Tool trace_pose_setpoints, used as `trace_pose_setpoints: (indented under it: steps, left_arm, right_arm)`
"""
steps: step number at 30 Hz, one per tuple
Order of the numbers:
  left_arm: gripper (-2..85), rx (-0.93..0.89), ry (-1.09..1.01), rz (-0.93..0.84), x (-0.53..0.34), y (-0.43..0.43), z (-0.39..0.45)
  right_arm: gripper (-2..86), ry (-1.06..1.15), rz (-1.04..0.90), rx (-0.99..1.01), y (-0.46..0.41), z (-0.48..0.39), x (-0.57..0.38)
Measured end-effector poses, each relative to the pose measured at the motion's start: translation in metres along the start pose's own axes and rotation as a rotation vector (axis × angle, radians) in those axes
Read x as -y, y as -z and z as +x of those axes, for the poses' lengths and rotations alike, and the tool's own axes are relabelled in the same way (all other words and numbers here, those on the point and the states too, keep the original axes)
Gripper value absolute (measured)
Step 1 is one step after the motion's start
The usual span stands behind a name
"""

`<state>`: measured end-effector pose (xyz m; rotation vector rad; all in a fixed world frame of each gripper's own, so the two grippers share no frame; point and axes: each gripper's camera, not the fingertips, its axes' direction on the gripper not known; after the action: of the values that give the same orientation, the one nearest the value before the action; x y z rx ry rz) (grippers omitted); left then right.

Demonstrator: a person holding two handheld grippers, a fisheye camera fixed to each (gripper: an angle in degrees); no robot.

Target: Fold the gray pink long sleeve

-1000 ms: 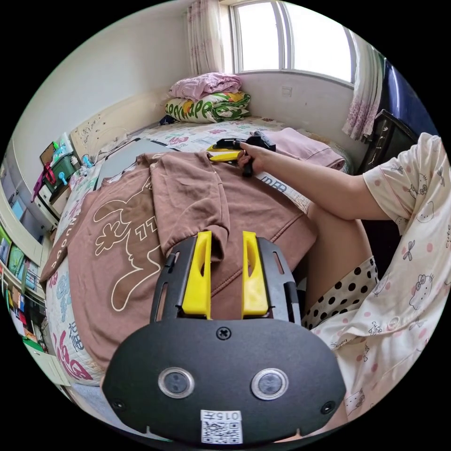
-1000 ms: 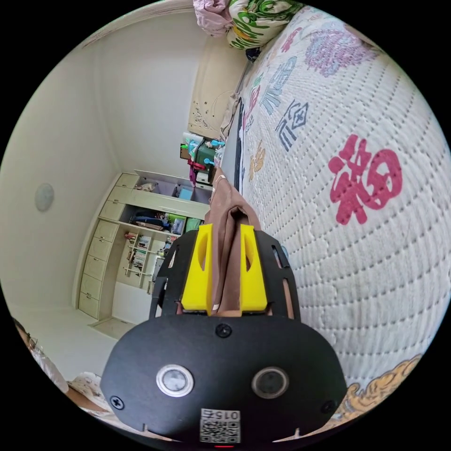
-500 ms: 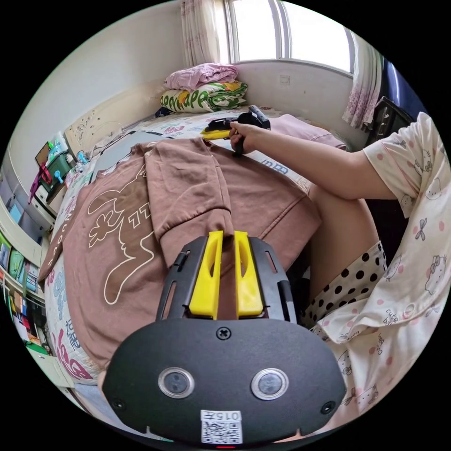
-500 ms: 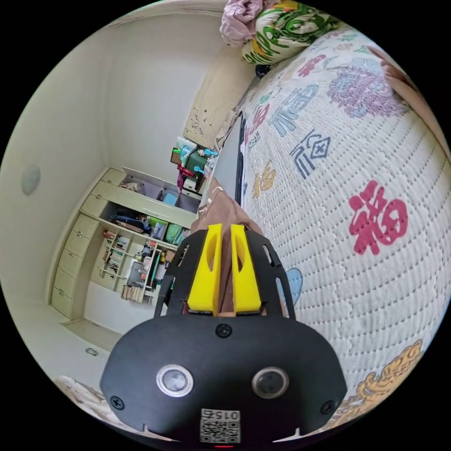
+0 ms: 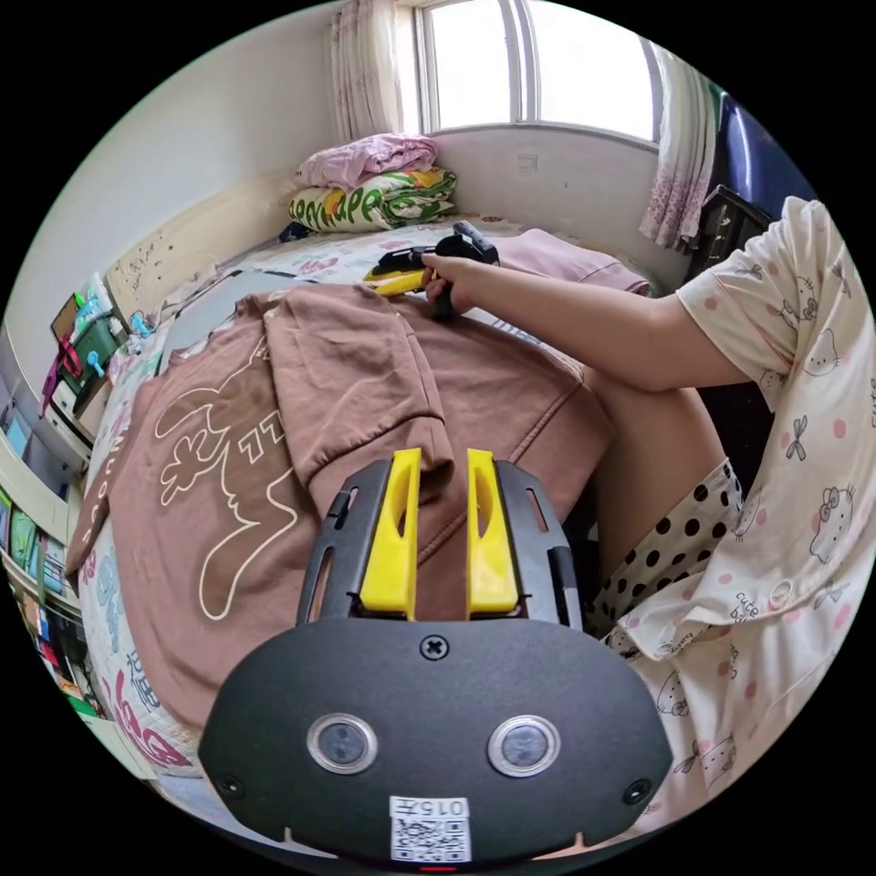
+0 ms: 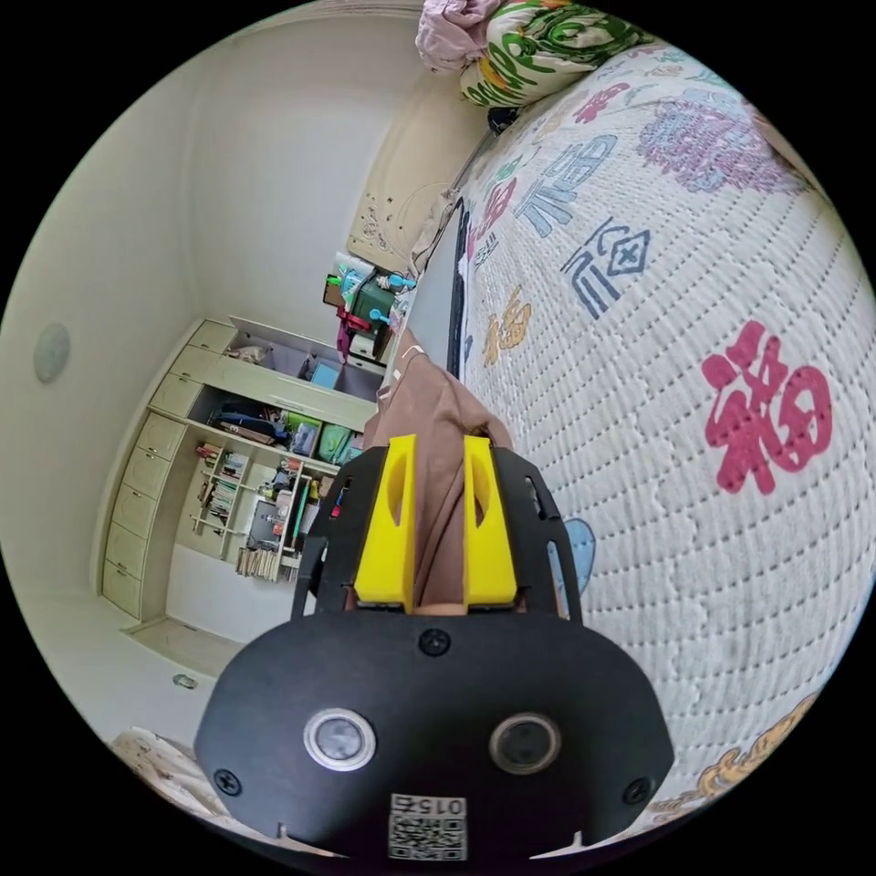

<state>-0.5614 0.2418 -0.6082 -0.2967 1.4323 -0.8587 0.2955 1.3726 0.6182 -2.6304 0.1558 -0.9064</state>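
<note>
Tongs (image 5: 436, 534) at my left are standing apart over the folded sleeve (image 5: 365, 383); right tongs (image 6: 436, 529) are straddling fabric loosely, apparently flattening the fold.

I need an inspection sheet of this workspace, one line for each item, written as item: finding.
Surface: bed with a quilted printed cover, bare beside the garment.
Job's things: brown long sleeve top spread flat, print facing up; one sleeve folded across the body.
Clutter: folded pink cloth near the window; stacked bedding at the bed's far end.
Grippers: left gripper, fingers apart, sleeve cuff between them, not pressed. Right gripper, fingers apart, brown fabric between them.
Cables: nothing seen.
Surroundings: window with curtains; open shelving with books and boxes; a person sits at the bed's edge, their hand on the right gripper's handle.
</note>
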Motion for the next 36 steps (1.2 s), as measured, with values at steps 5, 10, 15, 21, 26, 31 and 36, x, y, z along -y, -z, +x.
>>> trace_pose_setpoints:
  steps: [5,10,15,21,26,31,36]
  left_arm:
    - [6.5,-0.018,-0.019,-0.038,-0.011,-0.035,-0.004]
    - [6.3,-0.005,-0.045,-0.027,-0.022,-0.054,-0.002]
    - [6.7,-0.046,0.017,-0.012,-0.039,-0.072,-0.014]
    - [7.1,-0.192,0.21,0.152,-0.074,-0.058,-0.058]
    - [8.2,-0.147,0.505,0.136,-0.124,-0.075,-0.121]
    - [8.1,-0.184,0.592,0.077,-0.16,-0.117,-0.129]
    - [7.6,-0.161,0.622,0.103,-0.188,-0.142,-0.118]
  right_arm:
    - [0.5,0.02,-0.014,-0.16,-0.024,0.015,-0.02]
    - [-0.5,0.122,-0.01,-0.357,-0.051,0.011,-0.045]
    - [-0.4,0.129,0.004,-0.377,-0.062,0.033,-0.07]
    - [2.1,0.362,0.034,-0.32,-0.051,0.013,-0.117]
    - [5.8,0.74,-0.188,-0.213,-0.057,-0.036,-0.186]
    - [7.0,0.838,-0.436,-0.15,-0.077,-0.032,-0.273]
    - [11.5,0.859,-0.645,-0.223,-0.113,-0.002,-0.413]
